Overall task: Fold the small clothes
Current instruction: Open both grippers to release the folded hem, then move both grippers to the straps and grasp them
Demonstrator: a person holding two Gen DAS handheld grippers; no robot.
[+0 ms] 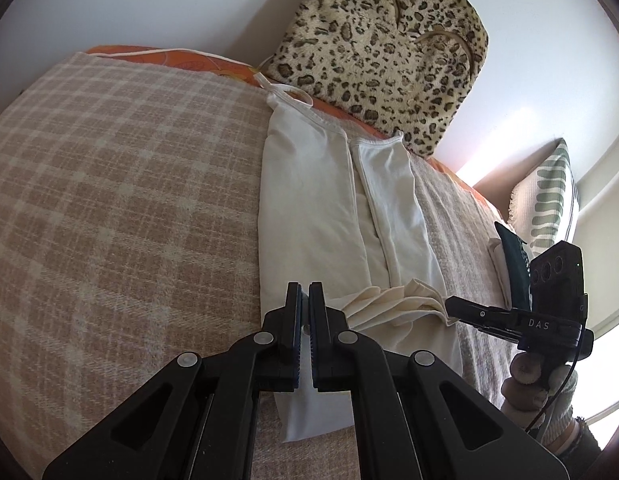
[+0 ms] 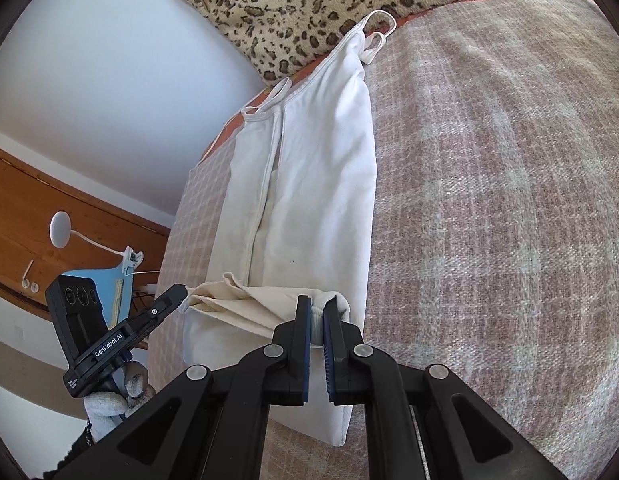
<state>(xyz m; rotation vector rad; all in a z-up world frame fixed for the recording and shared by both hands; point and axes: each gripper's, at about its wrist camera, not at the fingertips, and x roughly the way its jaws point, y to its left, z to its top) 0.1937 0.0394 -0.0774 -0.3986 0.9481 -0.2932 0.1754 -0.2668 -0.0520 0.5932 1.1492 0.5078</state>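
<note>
Left gripper [image 1: 308,300]: fingers nearly closed, pinching the near hem of the white camisole [image 1: 333,200]. Right gripper [image 2: 317,312]: fingers clamped on bunched hem fabric. Only the right wrist view shows the wooden door [image 2: 69,200] and the blue item [image 2: 109,284]; only the left shows the striped cushion [image 1: 549,196]. The camisole lies lengthwise on the plaid blanket [image 1: 129,200], straps reaching the leopard-print pillow [image 1: 389,40].

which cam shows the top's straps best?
Right wrist: the straps of the white top show as clear loops at both corners. Left wrist shows one looped strap; the other is mostly hidden against the leopard cushion.
</note>
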